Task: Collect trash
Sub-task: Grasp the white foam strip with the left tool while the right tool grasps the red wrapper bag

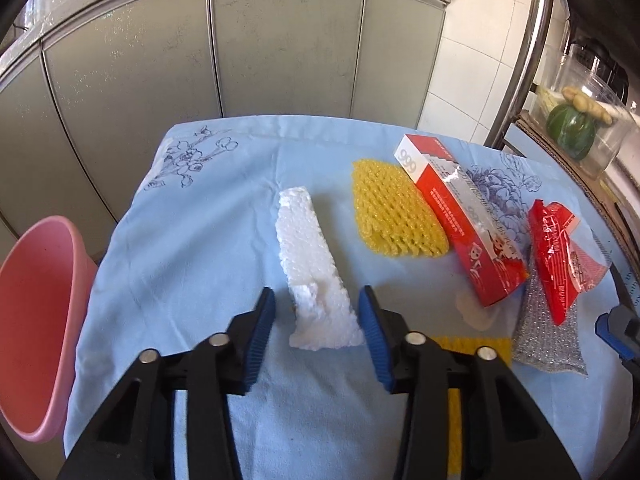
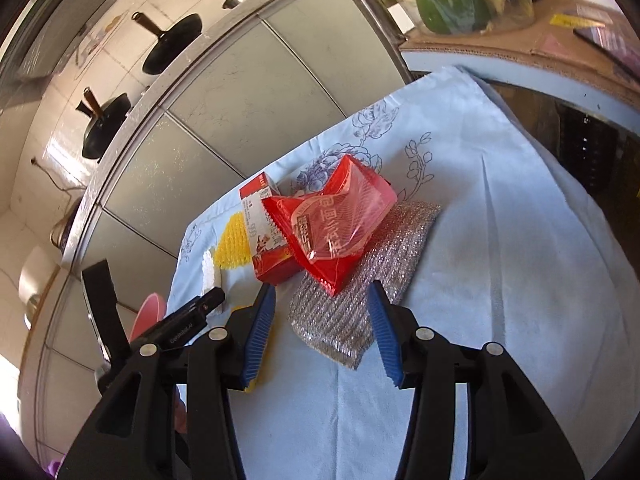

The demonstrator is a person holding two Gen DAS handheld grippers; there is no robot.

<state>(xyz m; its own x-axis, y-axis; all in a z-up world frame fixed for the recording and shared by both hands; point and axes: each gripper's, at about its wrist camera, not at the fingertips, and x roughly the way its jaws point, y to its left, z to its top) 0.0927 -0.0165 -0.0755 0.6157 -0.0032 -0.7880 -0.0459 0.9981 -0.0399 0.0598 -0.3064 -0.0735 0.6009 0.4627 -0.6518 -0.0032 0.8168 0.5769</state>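
I'm at the pickup step, both tools lined up over their first pieces, nothing lifted yet.

Left gripper (image 1: 317, 312): jaws partly open, straddling the near end of the white foam chunk (image 1: 314, 264). The right pad looks to be at the foam's edge, the left pad clear of it, so I don't read it as gripped. The foam lies flat on the blue cloth (image 1: 192, 240), long axis running away from me. Next I need to close until both pads bite, then carry it left to the pink bin (image 1: 38, 320), which sits off the table's left edge, mouth toward me. Foam is light and crumbly, so I'd judge a gentle squeeze is enough.

Right gripper (image 2: 322, 308): jaws moderately open, empty, framing the near corner of the silver scrubber pad (image 2: 360, 292). The red plastic wrapper (image 2: 340, 220) sits on top of the far part of it and would likely ride along or slide off when I lift.

Other trash: red carton (image 1: 460, 216) overlapping the yellow foam net (image 1: 394, 216), a yellow sponge (image 1: 472, 350) partly hidden behind my left tool's right finger, and a pale flat scrap (image 1: 476, 312) near the carton's end.

In the way: the two tools sit close together, so the right one's route to the bin crosses the left's.
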